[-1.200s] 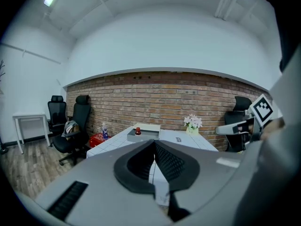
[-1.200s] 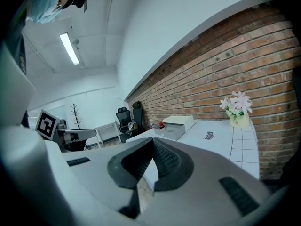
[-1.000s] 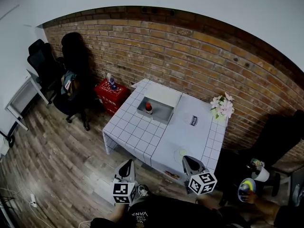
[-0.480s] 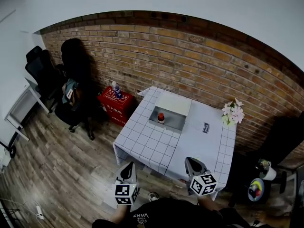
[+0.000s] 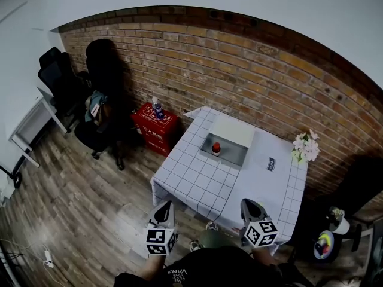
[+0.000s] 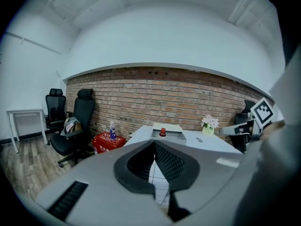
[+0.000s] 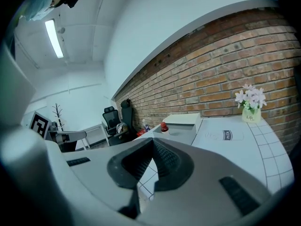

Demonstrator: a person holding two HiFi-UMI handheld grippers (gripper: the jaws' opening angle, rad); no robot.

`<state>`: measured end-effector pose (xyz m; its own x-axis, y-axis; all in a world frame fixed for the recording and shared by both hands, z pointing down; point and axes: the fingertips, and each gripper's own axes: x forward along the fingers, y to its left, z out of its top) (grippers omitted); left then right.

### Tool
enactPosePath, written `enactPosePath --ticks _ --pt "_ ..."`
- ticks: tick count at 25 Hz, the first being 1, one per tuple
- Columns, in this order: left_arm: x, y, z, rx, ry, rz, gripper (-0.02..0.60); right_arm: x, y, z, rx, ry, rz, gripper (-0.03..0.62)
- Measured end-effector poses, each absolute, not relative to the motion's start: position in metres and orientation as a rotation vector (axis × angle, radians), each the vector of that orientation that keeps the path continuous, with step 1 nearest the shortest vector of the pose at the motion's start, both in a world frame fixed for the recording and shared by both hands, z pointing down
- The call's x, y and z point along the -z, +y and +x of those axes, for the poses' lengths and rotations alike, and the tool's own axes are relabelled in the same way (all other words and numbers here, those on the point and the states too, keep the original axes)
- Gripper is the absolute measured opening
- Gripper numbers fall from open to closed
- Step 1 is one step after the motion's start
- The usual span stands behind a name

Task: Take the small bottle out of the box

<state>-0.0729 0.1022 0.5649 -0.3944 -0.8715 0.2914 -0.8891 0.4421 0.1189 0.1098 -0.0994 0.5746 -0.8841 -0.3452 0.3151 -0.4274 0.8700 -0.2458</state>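
The left tongs (image 6: 154,143) and right tongs (image 7: 152,141) are both pressed closed on nothing (held side by side, just short of the worktop (image 5: 200,181)). The bottle (image 5: 216,149) stands in the box (image 5: 237,158) at the worktop's far end, well apart from both.

Wht grid tablecloth (image 5: 197,181), sm bottle (image 5: 216,149) w/ red cap, grey box (image 5: 234,153), red crate (image 5: 149,130), pink flowers (image 5: 306,146)

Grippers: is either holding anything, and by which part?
Nothing is held. The left gripper and right gripper both have jaws closed together on nothing, away from the box, where the small bottle stands untouched.
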Motion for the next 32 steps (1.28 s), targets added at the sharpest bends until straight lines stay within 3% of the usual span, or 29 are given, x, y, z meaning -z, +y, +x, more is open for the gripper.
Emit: enactPosePath --ticks 13,32 --pt "-0.559 0.044 -0.122 -0.066 -2.371 1.528 0.012 -0.571 -0.156 0.064 -0.475 -2.786 0.607 -0.002" --pt "-0.569 -0.108 -0.154 -0.125 -2.246 1.720 0.012 -0.584 -0.248 0.048 -0.512 -2.763 0.716 -0.002"
